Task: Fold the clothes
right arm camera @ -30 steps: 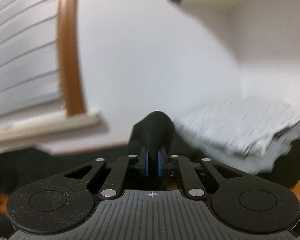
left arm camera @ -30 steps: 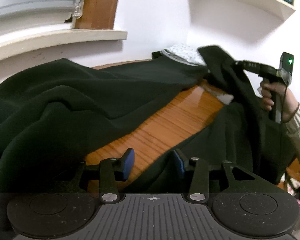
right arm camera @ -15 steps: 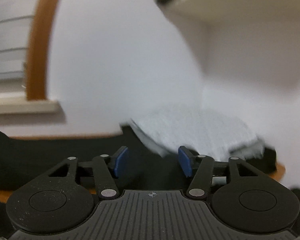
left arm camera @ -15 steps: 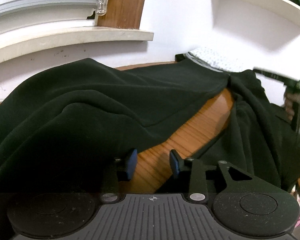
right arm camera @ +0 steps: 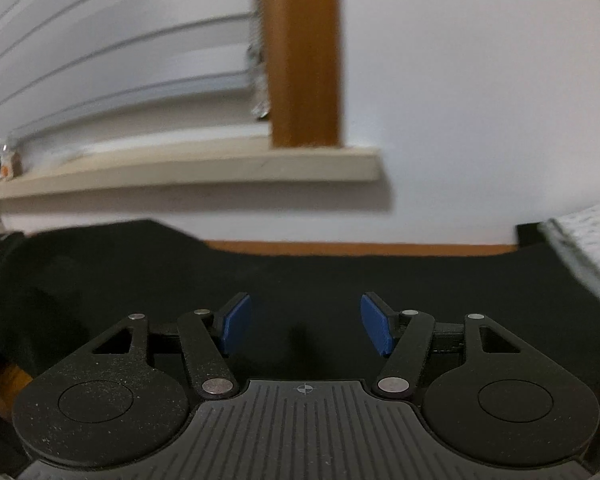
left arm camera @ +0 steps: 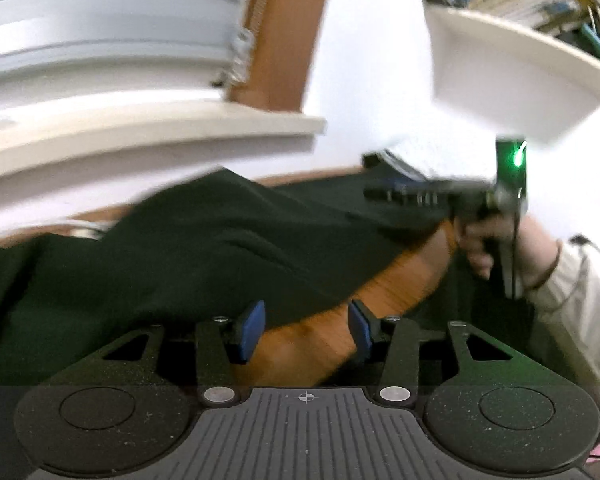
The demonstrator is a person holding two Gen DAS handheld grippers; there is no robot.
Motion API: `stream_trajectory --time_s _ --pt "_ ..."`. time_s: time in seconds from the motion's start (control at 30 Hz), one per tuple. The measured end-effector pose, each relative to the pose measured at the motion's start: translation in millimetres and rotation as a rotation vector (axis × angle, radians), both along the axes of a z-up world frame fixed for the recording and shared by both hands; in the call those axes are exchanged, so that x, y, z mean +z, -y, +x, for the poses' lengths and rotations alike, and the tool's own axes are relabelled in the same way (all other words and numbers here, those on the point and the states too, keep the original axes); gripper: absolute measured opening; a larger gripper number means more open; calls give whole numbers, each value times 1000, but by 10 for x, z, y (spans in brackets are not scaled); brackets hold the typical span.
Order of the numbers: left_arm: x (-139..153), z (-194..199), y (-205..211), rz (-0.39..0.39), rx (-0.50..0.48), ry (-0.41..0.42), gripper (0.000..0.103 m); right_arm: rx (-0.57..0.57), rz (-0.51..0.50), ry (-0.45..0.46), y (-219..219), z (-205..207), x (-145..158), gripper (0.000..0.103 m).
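A dark green-black garment [left arm camera: 180, 264] lies spread over the wooden table [left arm camera: 404, 280]. My left gripper [left arm camera: 306, 320] hovers low at its near edge. Its jaws are opening, and only bare wood shows between the blue pads [left arm camera: 254, 328]. Across the table a hand [left arm camera: 488, 240] holds my right gripper [left arm camera: 380, 192] just above the far part of the cloth. In the right wrist view the right gripper [right arm camera: 306, 324] stands open over the flat garment [right arm camera: 300, 276], with nothing between its pads [right arm camera: 376, 328].
A folded white patterned cloth [right arm camera: 592, 240] lies at the table's back right by the wall. A pale window sill [right arm camera: 220, 168] and a wooden frame post [right arm camera: 300, 60] run behind the table. A shelf of books [left arm camera: 540, 0] hangs at the upper right. A light sleeve [left arm camera: 580, 300] reaches in from the right.
The right gripper opened and let go of the dark cloth it was pinching, then swung left over the garment. The lifted fold now lies down. The left gripper rose and shifted.
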State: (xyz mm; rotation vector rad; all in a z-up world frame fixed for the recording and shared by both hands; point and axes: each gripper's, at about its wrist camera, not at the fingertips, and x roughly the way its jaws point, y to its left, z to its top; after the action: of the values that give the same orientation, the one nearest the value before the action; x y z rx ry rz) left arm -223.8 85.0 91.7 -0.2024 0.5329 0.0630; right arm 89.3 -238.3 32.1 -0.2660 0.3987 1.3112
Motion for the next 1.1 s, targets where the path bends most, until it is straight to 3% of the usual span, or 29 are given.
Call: stream_trajectory --time_s 0.07,0.13,0.23,0.37,0.5,0.63,0.77,0.87,0.9,0.97,1.0,1.07,1.1 --pt "93 -147 -201 25 33 9 51 16 -20 13 -55 -66 -63 61" --pt "209 -273 -455 49 90 11 67 20 -31 8 -91 -86 -85 61" --pt "359 -413 -852 63 150 23 69 18 -36 -30 -123 -47 -101 66" --pt "398 -288 -1395 114 216 -26 74 6 -40 -60 -103 -14 -127 66" --pt "206 -36 -1960 23 219 -80 74 10 -37 -62 -109 -16 -145 66" --pt "-78 122 -2370 -97 296 -129 71 9 -35 -72 -120 7 -149 66" --pt "-260 125 -2542 -159 313 -160 68 14 -41 -70 -140 -1 -153 66" --pt "-276 144 -2545 -163 291 -165 68 21 -53 -73 -158 0 -163 66" --pt "-277 149 -2537 -156 288 -167 64 23 -56 -73 -163 -1 -166 66" --pt "-299 105 -2479 -138 271 -157 39 24 -54 -69 -161 -8 -168 66" --pt "-306 102 -2416 -98 257 -154 15 24 -53 -68 -157 -8 -169 66" --pt "-286 48 -2273 -27 251 -129 11 23 -52 -72 -157 -1 -173 66" --pt "-186 -45 -2209 -5 273 -74 10 23 -53 -74 -160 2 -175 66"
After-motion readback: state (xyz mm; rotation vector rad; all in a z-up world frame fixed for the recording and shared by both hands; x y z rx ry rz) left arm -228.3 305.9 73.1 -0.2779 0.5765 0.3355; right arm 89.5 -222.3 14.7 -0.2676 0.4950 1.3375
